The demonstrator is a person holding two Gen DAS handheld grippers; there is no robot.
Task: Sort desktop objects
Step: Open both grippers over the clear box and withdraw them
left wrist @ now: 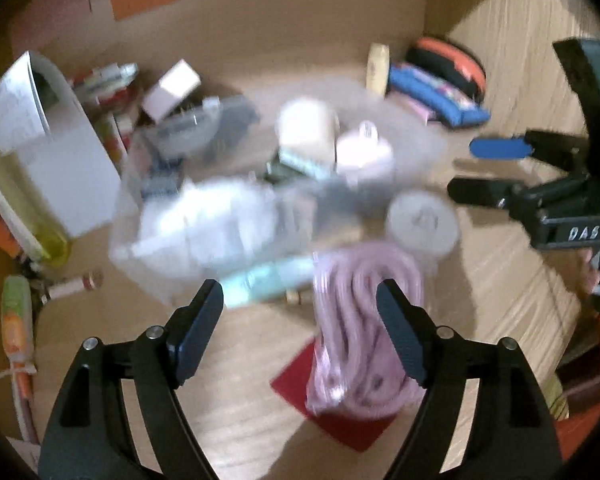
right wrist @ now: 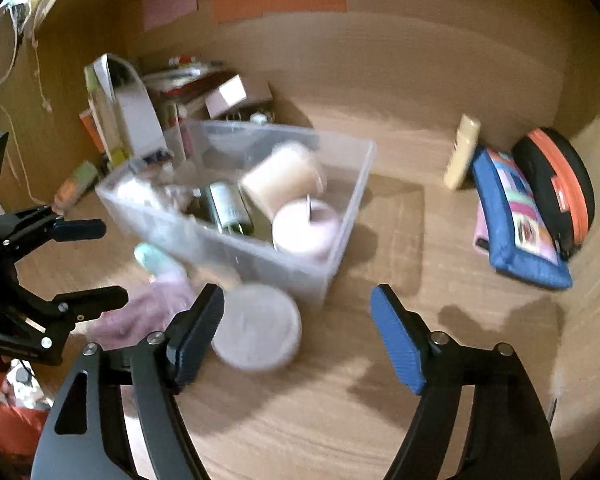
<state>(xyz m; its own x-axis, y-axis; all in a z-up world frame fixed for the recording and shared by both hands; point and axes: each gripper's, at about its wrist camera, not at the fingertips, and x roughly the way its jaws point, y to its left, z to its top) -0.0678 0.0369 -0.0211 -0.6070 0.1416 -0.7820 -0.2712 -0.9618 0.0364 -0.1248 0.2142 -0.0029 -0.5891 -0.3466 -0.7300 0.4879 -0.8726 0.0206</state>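
- Two handheld grippers hover over a cluttered wooden desk (right wrist: 380, 420), both with jaws spread wide and holding nothing: the left gripper (left wrist: 300, 328) above a coiled pink cable (left wrist: 360, 320), the right gripper (right wrist: 298, 332) beside a round white lidded tub (right wrist: 256, 328).
- Sorting centres on the clear plastic bin (right wrist: 340, 216) in the middle of the desk, already holding a cream roll (right wrist: 280, 178), a pale pink roll (right wrist: 304, 226) and a dark bottle (right wrist: 226, 208); the cable and tub lie just outside its near wall, beside a mint-green tube (left wrist: 268, 280).
- Judged next: each gripper takes its nearest item. The cable, limp and looped, is best pinched across the whole bundle so no strand trails; the tub wants jaws squarely across its width.
- Both views are blurred, so slowing before closing would help; with the grippers close together, one should lift at a time.
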